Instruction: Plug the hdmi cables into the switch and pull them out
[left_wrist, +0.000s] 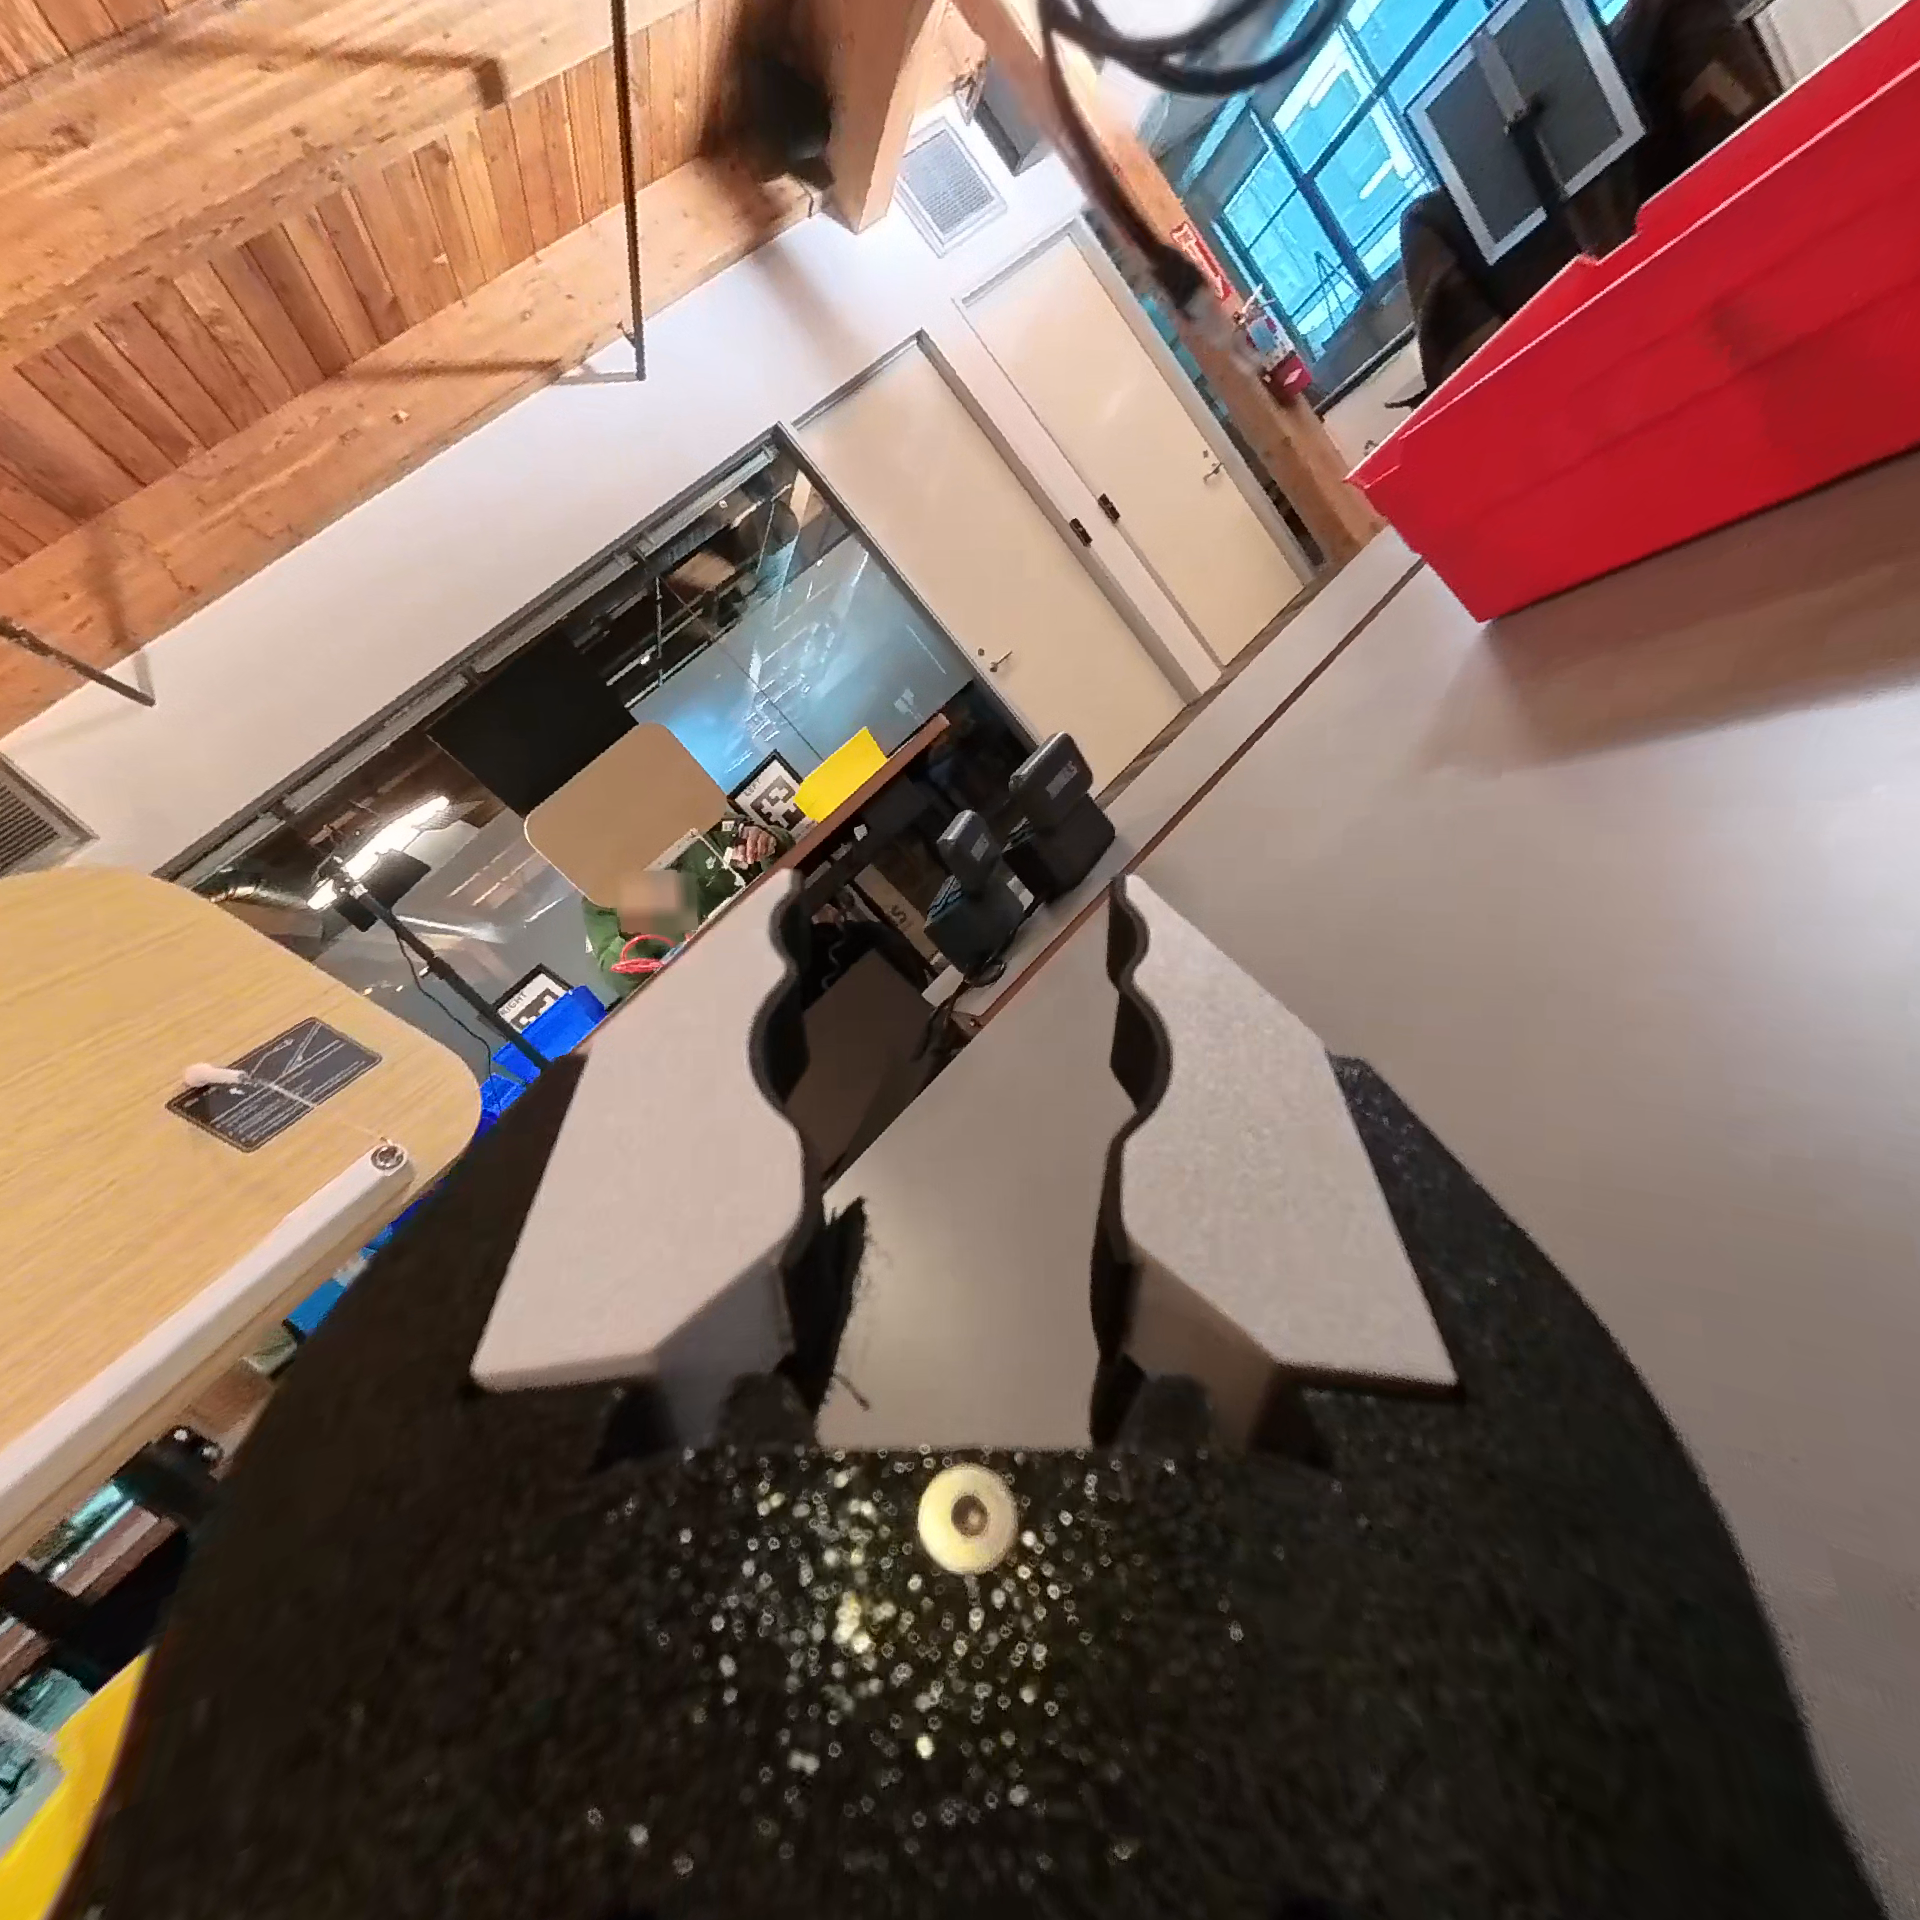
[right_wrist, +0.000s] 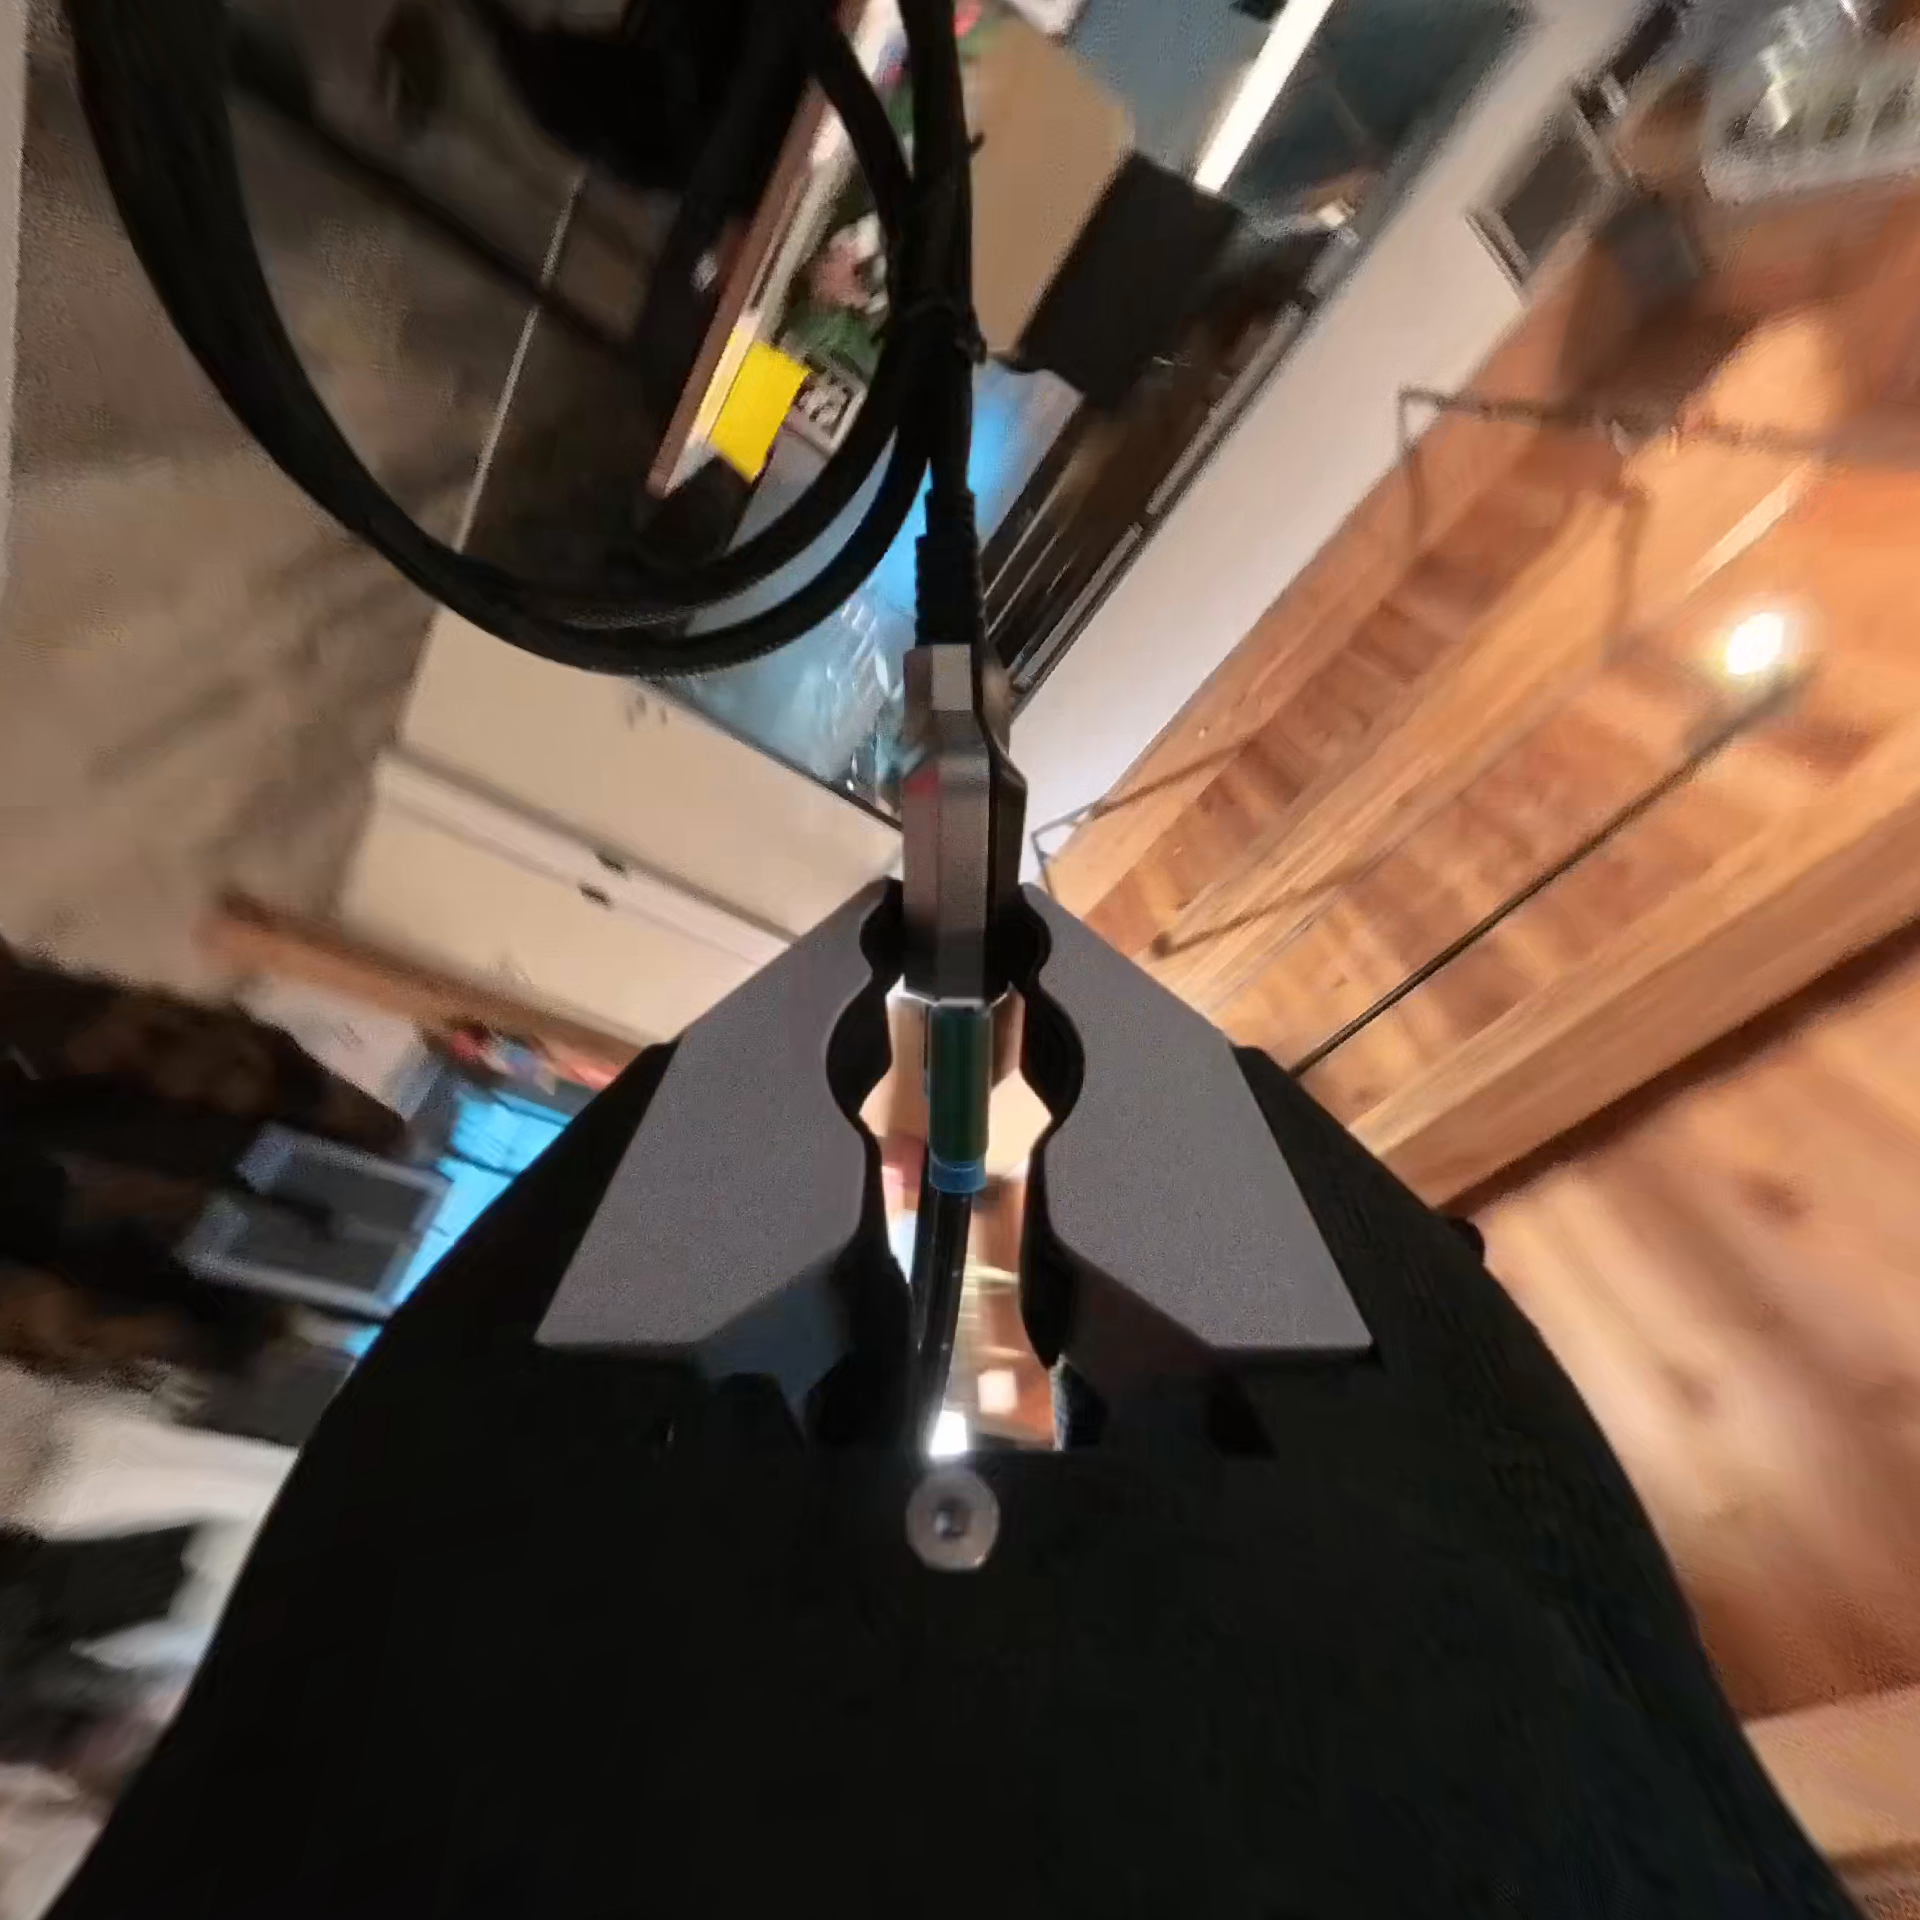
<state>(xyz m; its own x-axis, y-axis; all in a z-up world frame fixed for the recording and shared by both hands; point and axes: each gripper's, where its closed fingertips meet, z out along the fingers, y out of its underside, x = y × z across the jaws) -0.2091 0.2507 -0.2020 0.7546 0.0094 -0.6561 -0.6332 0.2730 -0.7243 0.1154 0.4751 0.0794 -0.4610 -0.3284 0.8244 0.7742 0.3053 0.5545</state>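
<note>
In the right wrist view my right gripper (right_wrist: 951, 906) is shut on the grey metal body of an HDMI connector (right_wrist: 943, 800), which stands edge-on between the fingertips. Its black braided HDMI cable (right_wrist: 940, 416) runs up from the connector and hangs in loops at the upper left. A dark green piece with a blue band (right_wrist: 954, 1081) and a thin black lead run back between the fingers. In the left wrist view my left gripper (left_wrist: 956, 904) is open and empty, low over the grey table (left_wrist: 1558, 935). A blurred black cable (left_wrist: 1101, 135) hangs at the top. No switch shows.
A red bin (left_wrist: 1683, 395) stands on the table at the upper right. Black devices (left_wrist: 1039, 831) sit at the table's far edge. A wood-topped table (left_wrist: 156, 1122) is at the left. A person sits in the background. The right wrist view tilts up towards a wooden ceiling (right_wrist: 1558, 831). One gripper's finger ends stand about 50 cm off the other's.
</note>
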